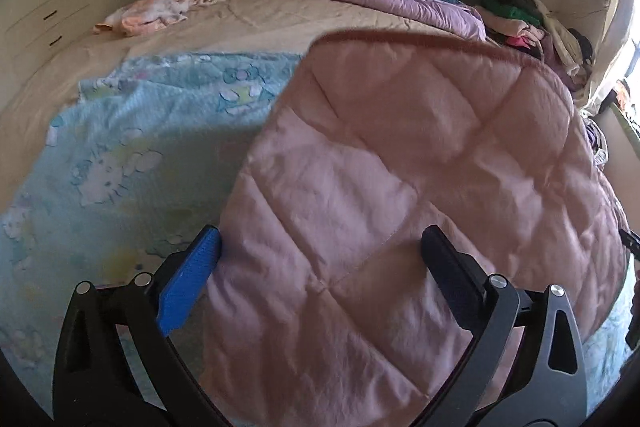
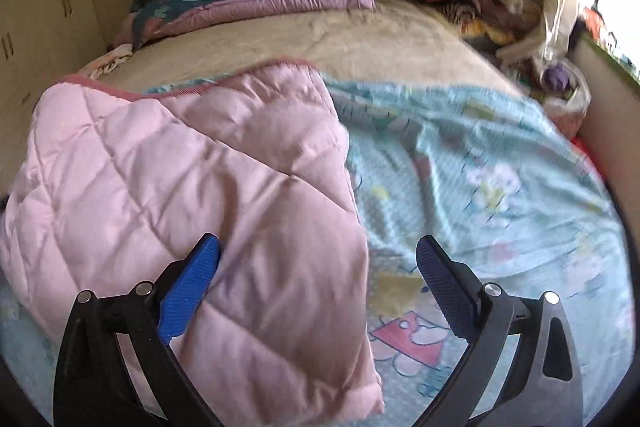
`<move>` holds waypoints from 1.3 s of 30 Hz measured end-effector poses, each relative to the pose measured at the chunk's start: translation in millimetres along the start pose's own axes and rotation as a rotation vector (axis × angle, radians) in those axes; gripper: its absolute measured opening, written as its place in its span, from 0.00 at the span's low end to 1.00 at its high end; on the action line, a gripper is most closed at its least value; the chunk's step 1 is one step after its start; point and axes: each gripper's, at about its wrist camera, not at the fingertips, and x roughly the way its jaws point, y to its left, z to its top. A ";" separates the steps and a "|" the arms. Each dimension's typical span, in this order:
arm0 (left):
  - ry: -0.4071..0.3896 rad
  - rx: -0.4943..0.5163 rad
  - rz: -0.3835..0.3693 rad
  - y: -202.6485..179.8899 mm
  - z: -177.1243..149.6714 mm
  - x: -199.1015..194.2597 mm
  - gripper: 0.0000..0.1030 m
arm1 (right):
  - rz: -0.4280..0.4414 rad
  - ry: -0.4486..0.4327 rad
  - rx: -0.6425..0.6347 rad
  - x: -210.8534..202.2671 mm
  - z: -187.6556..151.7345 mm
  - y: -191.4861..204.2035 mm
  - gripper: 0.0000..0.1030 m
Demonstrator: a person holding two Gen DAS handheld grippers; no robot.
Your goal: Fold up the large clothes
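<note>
Saw a blue cartoon sheet [image 1: 132,131] spread on the bed [image 1: 256,19]. Saw the pink quilt [image 1: 400,167] lying on that sheet, folded over into a thick pad. Looked like 1 fold or more done, maybe another left. Found the left gripper [image 1: 320,247] spread wide, holding nothing. Found the right gripper [image 2: 318,255] spread wide too, empty, over the quilt's edge. Saw no boxes or baskets.

Pale pink diamond-stitched quilt [image 1: 380,187] on a light blue cartoon-print sheet [image 2: 480,155]; beige bedspread [image 1: 260,19]
</note>
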 end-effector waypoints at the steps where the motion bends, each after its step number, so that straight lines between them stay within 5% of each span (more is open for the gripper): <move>1: -0.005 0.008 0.008 -2.1 -1.4 0.3 0.91 | 0.022 0.005 0.023 5.8 0.6 -3.0 0.94; 2: -0.013 0.016 0.019 -5.0 -0.2 0.1 0.86 | 0.061 0.009 0.053 12.4 1.9 -5.9 0.79; 3: -0.022 0.030 0.030 -9.5 1.9 0.1 0.60 | 0.101 0.010 0.068 15.5 3.4 -6.3 0.43; 4: -0.024 0.039 0.055 -11.8 4.0 0.8 0.25 | 0.151 0.008 0.089 19.4 7.1 -5.0 0.39; 6: -0.032 0.057 0.082 -16.8 9.9 2.9 0.13 | 0.115 -0.010 0.094 21.2 16.5 3.1 0.23; 9: -0.042 0.072 0.115 -22.0 25.0 9.6 0.10 | 0.061 -0.042 0.077 23.2 33.3 15.4 0.18; 23: 0.033 0.081 0.210 -26.4 57.6 76.9 0.13 | -0.065 0.041 0.129 90.6 61.5 12.3 0.19; 27: 0.019 0.067 0.206 -26.1 56.0 68.2 0.17 | -0.050 0.055 0.151 88.6 59.3 8.2 0.30; 28: 0.014 0.062 0.200 -25.7 56.7 65.0 0.26 | -0.044 0.056 0.173 84.3 58.8 5.3 0.35; 30: 0.000 0.053 0.180 -23.6 55.4 54.4 0.43 | -0.013 0.050 0.222 71.6 56.8 -3.1 0.65; 32: -0.005 0.051 0.163 -24.9 53.8 45.6 0.58 | 0.008 0.004 0.260 50.7 51.6 -9.2 0.84; 39: -0.049 0.053 0.127 -34.2 39.2 5.5 0.89 | 0.122 -0.074 0.323 -7.1 28.3 -18.5 0.96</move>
